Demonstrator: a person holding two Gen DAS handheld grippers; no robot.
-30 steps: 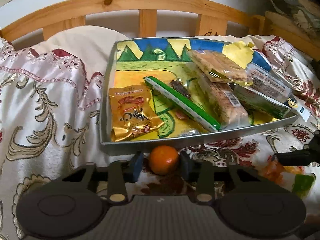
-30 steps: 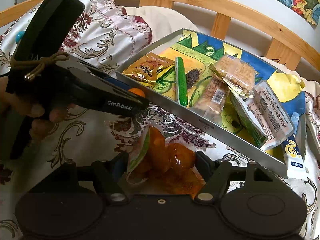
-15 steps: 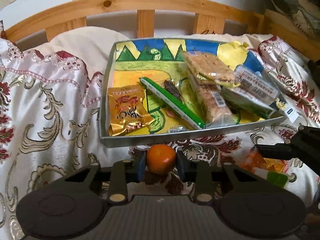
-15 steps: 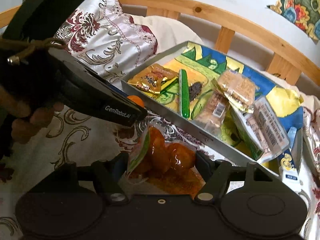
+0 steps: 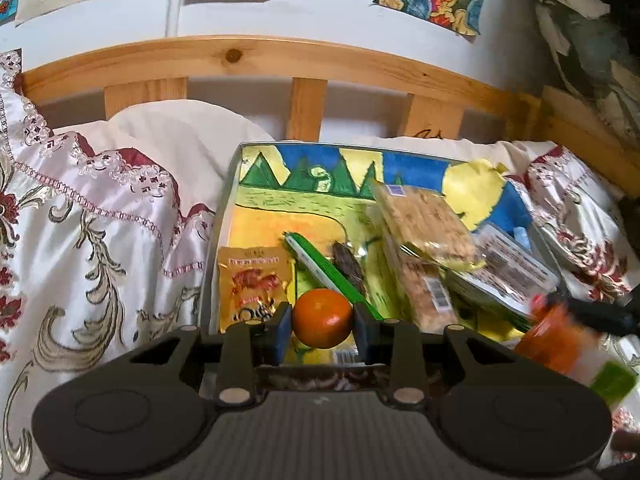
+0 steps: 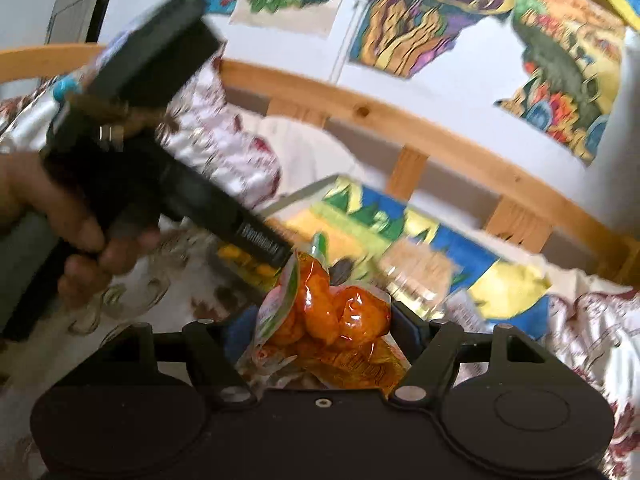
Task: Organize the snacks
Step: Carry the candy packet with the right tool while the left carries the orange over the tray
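Left wrist view: my left gripper (image 5: pixel 322 325) pinches the tangerine (image 5: pixel 322 323) across its middle so it can't roll, poised above the tray (image 5: pixel 224 216)'s near edge, beside the gold packet (image 5: pixel 253 287) and green stick (image 5: pixel 332 280). I judge a drop-off is due.

Right wrist view, blurred: my right gripper (image 6: pixel 322 332) clamps the orange snack bag (image 6: pixel 332 328), raised short of the tray (image 6: pixel 304 194), beside the left gripper's body (image 6: pixel 256 236).
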